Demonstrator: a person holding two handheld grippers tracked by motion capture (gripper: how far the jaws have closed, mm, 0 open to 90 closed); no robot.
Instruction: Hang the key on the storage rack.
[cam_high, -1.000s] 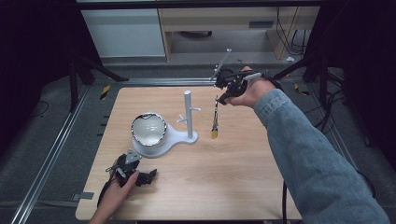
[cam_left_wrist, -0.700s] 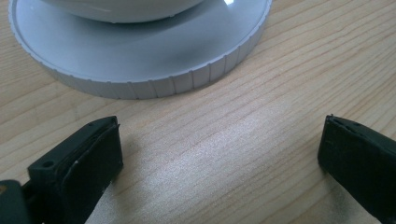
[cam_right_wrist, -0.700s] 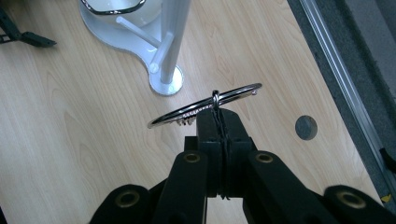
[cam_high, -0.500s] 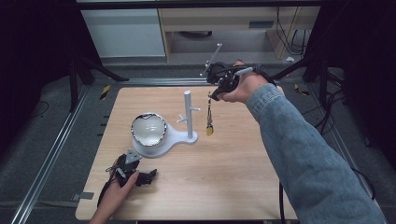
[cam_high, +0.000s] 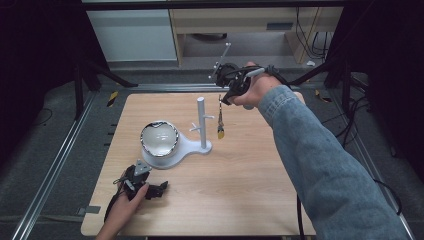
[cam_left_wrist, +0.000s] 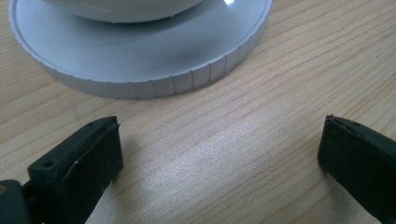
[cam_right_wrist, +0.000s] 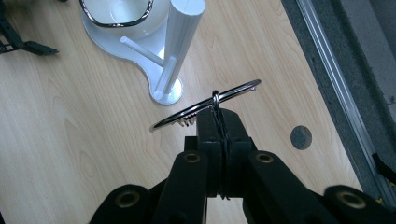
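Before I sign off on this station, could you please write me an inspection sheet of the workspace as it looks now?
Surface: wooden table, bare wood, with a dark round hole near its edge in the right gripper view.
Job's things: metal ring on a thin cord, hanging beside the white stand; the stand's base carries a white bowl.
Clutter: nothing seen.
Grippers: right gripper shut on the cord above the table; left gripper open, resting near the base.
Cables: one trails from the left gripper; more lie on the floor at right.
Surroundings: metal rails, pale cabinets behind, dark floor.

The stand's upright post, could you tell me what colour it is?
White, clearest in the right gripper view: post.
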